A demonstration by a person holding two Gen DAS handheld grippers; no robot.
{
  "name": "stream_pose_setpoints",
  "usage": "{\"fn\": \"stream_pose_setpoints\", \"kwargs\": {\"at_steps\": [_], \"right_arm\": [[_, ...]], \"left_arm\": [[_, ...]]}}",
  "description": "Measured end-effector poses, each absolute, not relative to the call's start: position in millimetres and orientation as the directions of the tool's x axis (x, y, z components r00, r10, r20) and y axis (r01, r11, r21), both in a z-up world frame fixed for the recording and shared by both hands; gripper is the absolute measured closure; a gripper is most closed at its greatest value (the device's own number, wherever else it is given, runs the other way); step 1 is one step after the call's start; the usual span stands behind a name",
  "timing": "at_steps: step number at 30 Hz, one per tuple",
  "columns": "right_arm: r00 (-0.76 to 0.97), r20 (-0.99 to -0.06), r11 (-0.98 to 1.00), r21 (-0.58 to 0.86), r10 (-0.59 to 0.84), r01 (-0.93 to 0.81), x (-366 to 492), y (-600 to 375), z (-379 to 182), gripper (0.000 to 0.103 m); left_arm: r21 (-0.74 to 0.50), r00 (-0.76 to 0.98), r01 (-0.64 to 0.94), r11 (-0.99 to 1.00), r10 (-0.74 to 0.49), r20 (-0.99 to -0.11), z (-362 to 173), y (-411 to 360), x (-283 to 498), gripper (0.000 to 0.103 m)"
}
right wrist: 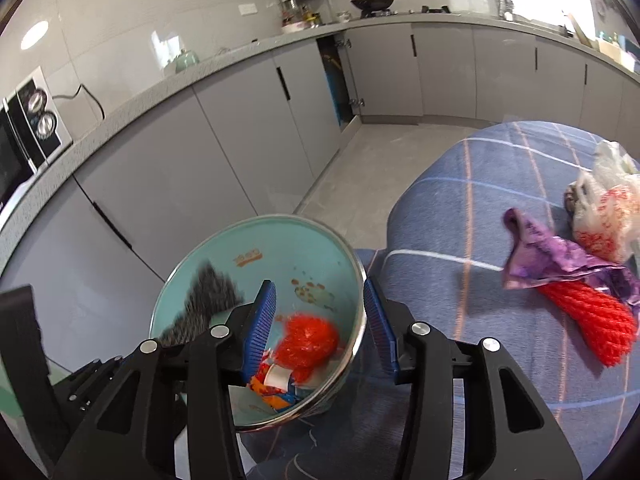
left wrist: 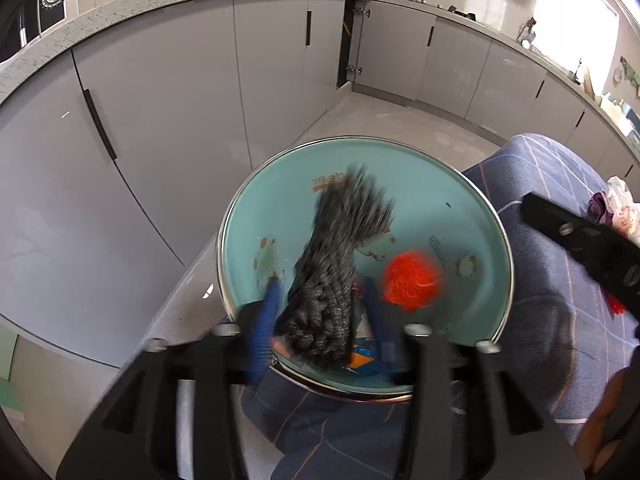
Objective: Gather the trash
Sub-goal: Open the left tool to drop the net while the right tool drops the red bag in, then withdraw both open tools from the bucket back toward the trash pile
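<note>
Checked blue cloth (right wrist: 460,216) at 3 o'clock bears uncollected purple wrapper (right wrist: 560,256), red rope (right wrist: 592,324) and white bag (right wrist: 608,208); teal bowl (right wrist: 224,240) at 6 o'clock holds grey mesh (left wrist: 328,272), red netting (right wrist: 308,340); left gripper (left wrist: 320,300) and right gripper (right wrist: 320,320) both spread, empty.

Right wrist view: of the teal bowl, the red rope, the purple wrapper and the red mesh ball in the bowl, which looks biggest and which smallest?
1. teal bowl
2. purple wrapper and red rope: look alike, and the wrapper hides part of the rope, so unranked
3. red mesh ball, though it sits nearer the camera
</note>
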State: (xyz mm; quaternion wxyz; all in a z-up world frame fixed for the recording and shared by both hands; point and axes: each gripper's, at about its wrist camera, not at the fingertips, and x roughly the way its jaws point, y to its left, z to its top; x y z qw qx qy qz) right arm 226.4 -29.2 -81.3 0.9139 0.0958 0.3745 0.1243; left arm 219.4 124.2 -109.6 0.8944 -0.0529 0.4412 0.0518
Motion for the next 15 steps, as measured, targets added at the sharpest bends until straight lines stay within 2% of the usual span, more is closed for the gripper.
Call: {"fn": "stream_pose_setpoints", "kwargs": {"at_steps": [1, 3, 5, 10, 15], "right_arm": [[0.695, -0.655, 0.951, 0.27, 0.296, -0.151, 224.3, -32.5, -78.3, 0.057], [0.709, -0.643, 0.951, 0.273, 0.29, -0.142, 218.3, -38.2, -72.5, 0.057], [0.722, -0.631, 0.953, 0.269, 0.282, -0.137, 211.2, -44.3, -66.6, 0.057], [0.748, -0.612, 0.958, 0.262, 0.256, -0.114, 191.9, -62.4, -57.7, 0.054], [0.758, -0.607, 0.962, 0.252, 0.239, -0.102, 175.2, -78.9, -54.1, 0.054]], "left_arm": [[-0.038, 0.611, -0.148, 0.988, 0.061, -0.789, -107.8, 123.0, 218.3, 0.045], [-0.02, 0.619, -0.156, 0.988, 0.082, -0.781, -104.9, 121.9, 216.4, 0.032], [-0.002, 0.626, -0.173, 0.985, 0.108, -0.772, -101.1, 121.6, 213.0, 0.023], [0.013, 0.648, -0.174, 0.985, 0.124, -0.751, -89.6, 114.0, 206.4, 0.015], [0.016, 0.666, -0.16, 0.987, 0.12, -0.736, -79.0, 100.8, 200.9, 0.014]]}}
